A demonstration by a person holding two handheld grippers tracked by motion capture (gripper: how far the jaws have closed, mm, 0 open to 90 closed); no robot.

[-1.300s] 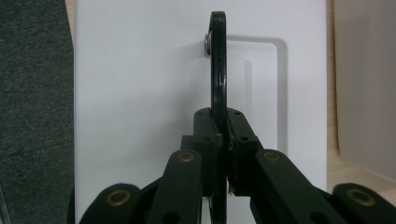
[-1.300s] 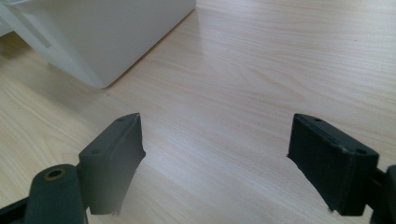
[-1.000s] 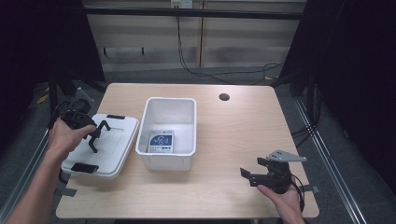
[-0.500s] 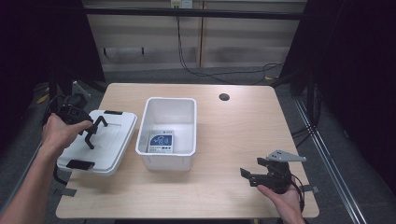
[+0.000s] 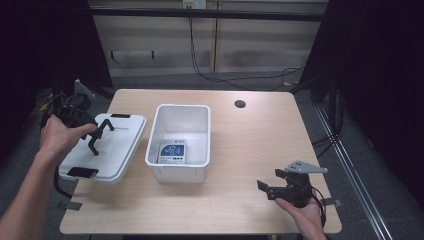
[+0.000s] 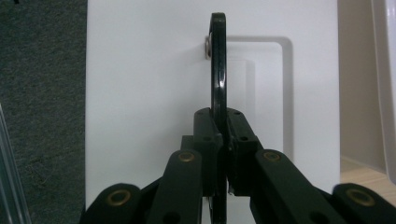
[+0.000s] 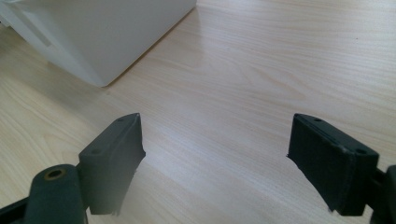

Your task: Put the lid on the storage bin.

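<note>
The wooden counter point(image 5: 240, 150) carries everything, its pale top bare on the right side apart from a small dark round hole point(image 5: 240, 104) near the far edge. Near its middle stands an open white plastic bin point(image 5: 182, 170), rectangular and deep, its near corner also showing at the top left of the right gripper view. Flat on the bin's floor lies a small blue-and-white packet point(image 5: 172, 151); its print is too small to read.

Just left of the bin is the white lid point(image 5: 120, 145), with a black latch at its far end and another at its near end. It hangs partly past the counter's left edge and looks tilted, though the high view is too coarse to say whether its near end rests on the counter. A black handle point(image 6: 218, 70) stands up from the lid's top, seen edge-on in the left gripper view against the white surface.

The left gripper point(image 5: 97, 135), held in the person's left hand point(image 5: 60, 137), has its jaws pressed together on that handle, pinching it between the pads.

The right gripper point(image 5: 267, 189) sits low over the counter's near right corner in the person's right hand point(image 5: 302, 215), well apart from the bin. Its jaws are spread wide with only bare wood between them.
</note>
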